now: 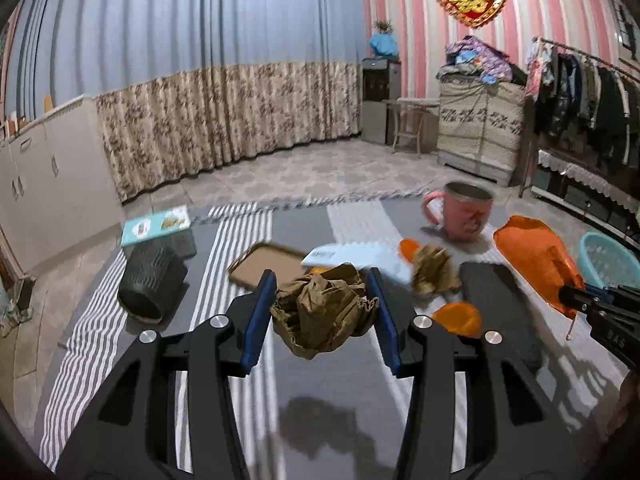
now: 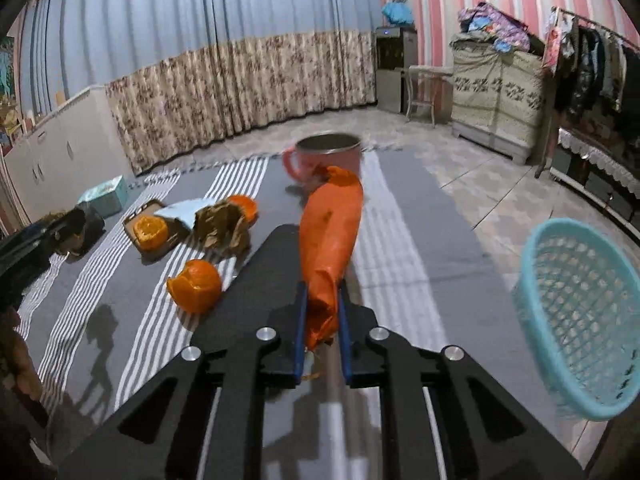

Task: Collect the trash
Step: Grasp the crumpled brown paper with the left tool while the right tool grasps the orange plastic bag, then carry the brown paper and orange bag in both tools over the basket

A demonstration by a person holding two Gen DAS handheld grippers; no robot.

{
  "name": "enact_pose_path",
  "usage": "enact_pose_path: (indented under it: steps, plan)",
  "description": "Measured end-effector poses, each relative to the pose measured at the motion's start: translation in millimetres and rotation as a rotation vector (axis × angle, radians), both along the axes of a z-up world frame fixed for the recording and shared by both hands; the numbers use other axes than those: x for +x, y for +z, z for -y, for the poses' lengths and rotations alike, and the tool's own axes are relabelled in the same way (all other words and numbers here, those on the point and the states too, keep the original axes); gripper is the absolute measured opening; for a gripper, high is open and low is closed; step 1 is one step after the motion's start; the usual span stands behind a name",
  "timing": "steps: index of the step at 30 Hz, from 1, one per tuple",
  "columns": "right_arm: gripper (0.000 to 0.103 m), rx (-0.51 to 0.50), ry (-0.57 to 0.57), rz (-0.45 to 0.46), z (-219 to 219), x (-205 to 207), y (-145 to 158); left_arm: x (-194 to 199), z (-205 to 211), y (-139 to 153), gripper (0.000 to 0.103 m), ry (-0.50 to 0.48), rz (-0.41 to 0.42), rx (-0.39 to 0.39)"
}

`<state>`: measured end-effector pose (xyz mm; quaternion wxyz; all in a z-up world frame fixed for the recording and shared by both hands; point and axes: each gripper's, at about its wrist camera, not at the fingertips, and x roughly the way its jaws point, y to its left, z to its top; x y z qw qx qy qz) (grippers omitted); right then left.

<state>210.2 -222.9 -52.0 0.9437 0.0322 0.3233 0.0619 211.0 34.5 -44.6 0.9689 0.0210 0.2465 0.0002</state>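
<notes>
My left gripper (image 1: 322,292) is shut on a crumpled brown paper ball (image 1: 320,312) and holds it above the striped tablecloth (image 1: 92,344). My right gripper (image 2: 323,298) is shut on an orange plastic bag (image 2: 330,232), which hangs open in the left wrist view (image 1: 536,260). A second brown paper wad (image 2: 224,226) lies on the table, also in the left wrist view (image 1: 434,270). Orange peels lie near it: one in front (image 2: 196,286), one on a brown tray (image 2: 150,232), one behind the wad (image 2: 244,206).
A pink mug (image 2: 324,158) stands at the table's far side. A teal mesh basket (image 2: 580,320) is at the right edge. A black cup (image 1: 154,284) lies tipped at the left beside a teal box (image 1: 158,228). A black flat slab (image 1: 496,308) lies near the bag.
</notes>
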Motion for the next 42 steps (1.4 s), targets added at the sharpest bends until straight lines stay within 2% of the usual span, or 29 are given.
enact_pose_path:
  steps: [6,10,15,21,26,29,31,35,42]
  plan:
    - [0.014,-0.011,-0.063,0.070,54,-38,30,-17,47,32,0.045,-0.087,0.073,-0.027]
    - [0.014,-0.007,-0.119,0.109,89,-60,46,-25,84,42,0.045,-0.149,0.099,-0.017]
    - [0.014,-0.001,-0.201,0.150,139,-84,60,-28,127,43,0.045,-0.214,0.104,-0.018]
    - [0.014,0.010,-0.284,0.160,187,-102,61,-27,181,40,0.045,-0.299,0.085,-0.032]
    - [0.014,-0.021,-0.324,0.130,215,-104,51,-24,225,34,0.045,-0.358,0.083,-0.022]
    - [0.014,0.004,-0.337,0.123,226,-101,47,-21,247,28,0.045,-0.387,0.066,-0.033]
    - [0.014,0.021,-0.335,0.122,231,-96,48,-16,260,23,0.045,-0.405,0.049,-0.042]
    - [0.014,-0.014,-0.315,0.107,234,-83,47,-3,280,18,0.045,-0.430,0.025,-0.063]
    - [0.014,0.013,-0.312,0.104,251,-71,40,16,316,8,0.045,-0.471,-0.005,-0.086]
